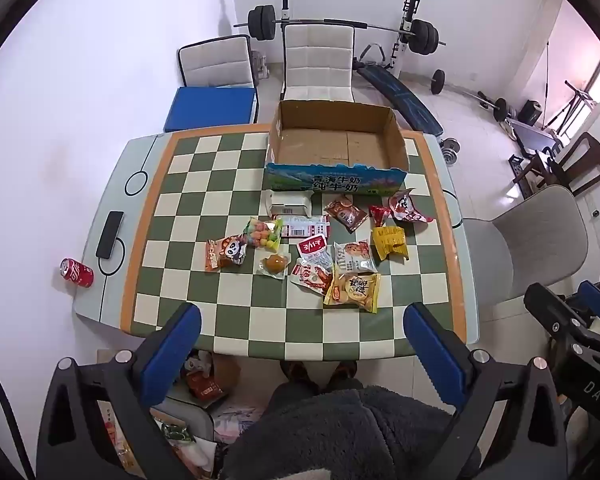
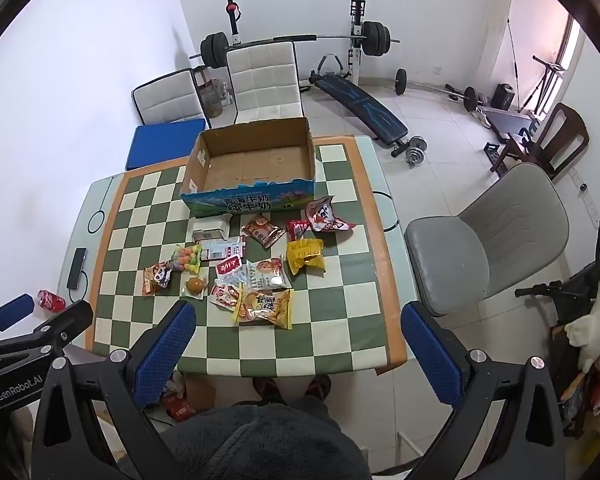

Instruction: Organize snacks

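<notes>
Goose plush (image 2: pixel 592 320) beside grey chair (image 2: pixel 496 240), right-wrist view only

1 box (image 1: pixel 336 178), 1 can (image 1: pixel 77 273), 3 chairs (image 1: pixel 318 60).

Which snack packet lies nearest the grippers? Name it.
The yellow chip packet, at the near edge of the snack pile on the checkered table. Every other packet lies farther back, toward the cardboard box.
</notes>
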Demonstrator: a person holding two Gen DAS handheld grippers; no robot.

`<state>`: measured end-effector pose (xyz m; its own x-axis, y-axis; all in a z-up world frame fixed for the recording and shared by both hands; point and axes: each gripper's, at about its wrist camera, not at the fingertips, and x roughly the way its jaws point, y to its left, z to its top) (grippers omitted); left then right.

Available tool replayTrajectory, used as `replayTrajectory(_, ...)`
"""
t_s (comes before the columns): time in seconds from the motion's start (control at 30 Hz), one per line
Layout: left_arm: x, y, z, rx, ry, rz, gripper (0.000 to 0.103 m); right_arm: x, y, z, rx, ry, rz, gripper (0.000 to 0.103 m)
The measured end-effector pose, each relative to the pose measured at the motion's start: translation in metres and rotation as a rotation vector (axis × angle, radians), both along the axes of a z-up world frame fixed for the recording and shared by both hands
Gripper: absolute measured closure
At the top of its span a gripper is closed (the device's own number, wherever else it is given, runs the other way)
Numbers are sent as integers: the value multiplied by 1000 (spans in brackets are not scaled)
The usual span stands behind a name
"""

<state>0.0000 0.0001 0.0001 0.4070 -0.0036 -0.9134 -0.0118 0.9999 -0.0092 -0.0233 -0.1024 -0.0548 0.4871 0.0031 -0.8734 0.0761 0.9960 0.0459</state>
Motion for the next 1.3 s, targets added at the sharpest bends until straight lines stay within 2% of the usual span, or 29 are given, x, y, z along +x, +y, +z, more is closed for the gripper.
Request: replayTrajectory(1.3,9,5,12,-9,-22,9,0,6,7,9,-4,-24,11,0)
